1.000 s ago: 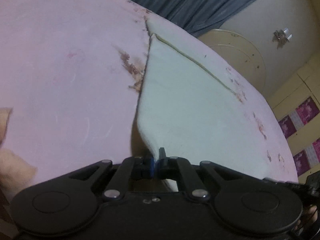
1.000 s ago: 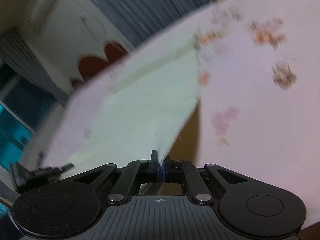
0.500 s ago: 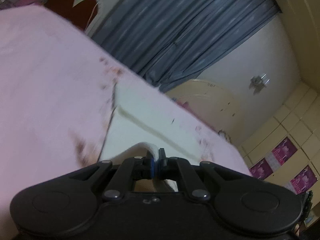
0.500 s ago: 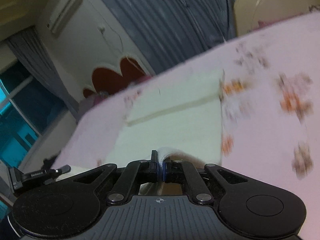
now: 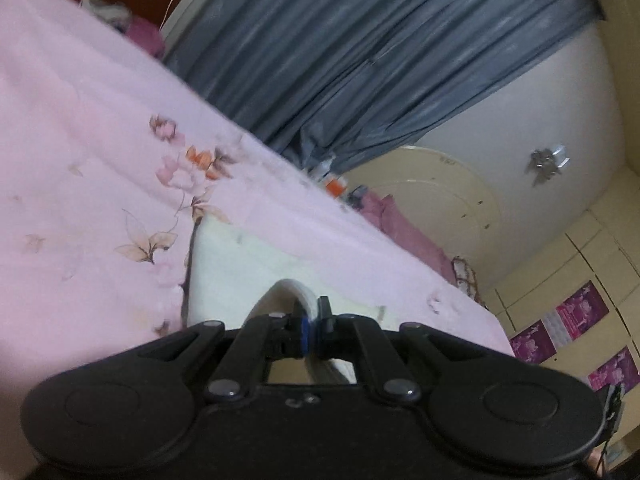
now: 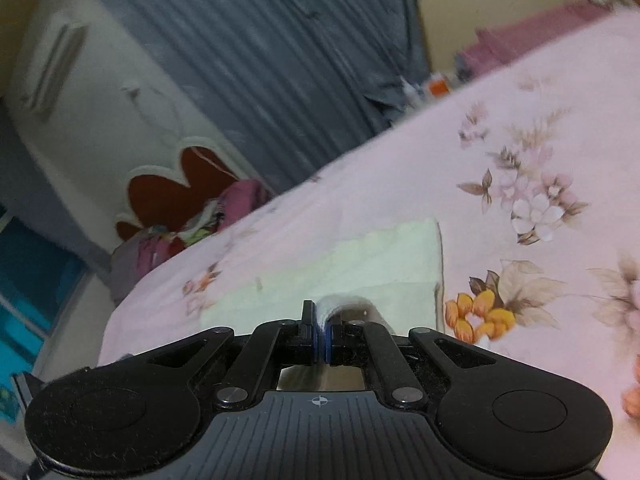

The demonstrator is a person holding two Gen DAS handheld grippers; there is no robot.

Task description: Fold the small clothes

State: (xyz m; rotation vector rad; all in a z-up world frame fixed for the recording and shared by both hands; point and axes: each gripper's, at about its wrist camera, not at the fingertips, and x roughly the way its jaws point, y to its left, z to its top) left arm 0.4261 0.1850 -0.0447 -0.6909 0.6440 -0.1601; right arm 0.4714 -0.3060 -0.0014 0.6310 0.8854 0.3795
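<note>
A pale cream cloth (image 5: 240, 264) lies on the pink flowered bedsheet (image 5: 80, 140). My left gripper (image 5: 311, 322) is shut on a corner of the cloth, which curls up over the jaws. My right gripper (image 6: 320, 328) is shut on another corner of the same cloth (image 6: 384, 256), which curls over the jaws there too. Both held corners are carried forward over the flat part of the cloth. The cloth under the grippers is hidden.
The bedsheet (image 6: 540, 140) stretches to both sides. Grey curtains (image 5: 360, 60) hang behind the bed. A pile of clothes (image 6: 192, 232) lies by a red headboard. Pink pillows (image 5: 400, 224) and small items sit at the bed's far edge.
Both grippers moved forward and lower with the cloth's corners, folding the near half over the far half. The cloth went from lifted and stretched to mostly lying flat.
</note>
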